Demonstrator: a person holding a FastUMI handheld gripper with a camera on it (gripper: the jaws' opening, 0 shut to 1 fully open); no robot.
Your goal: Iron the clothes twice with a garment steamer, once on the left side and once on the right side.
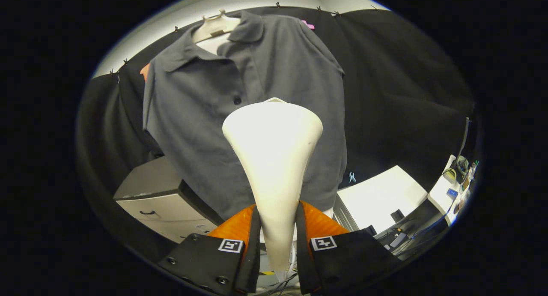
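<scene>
My gripper jaws clamped on the cream cone-shaped garment steamer, head flaring wide, dark grey polo shirt hanging beyond, steamer hiding its lower placket, hem cut off.

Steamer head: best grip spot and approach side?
The narrow neck of the steamer head, where the gripper is already shut on it, fingers pressing from either side. The cone tapers toward the fingers, so the slim stem fits between them; the wide flared end points at the grey shirt. Come from behind, along its axis.
</scene>
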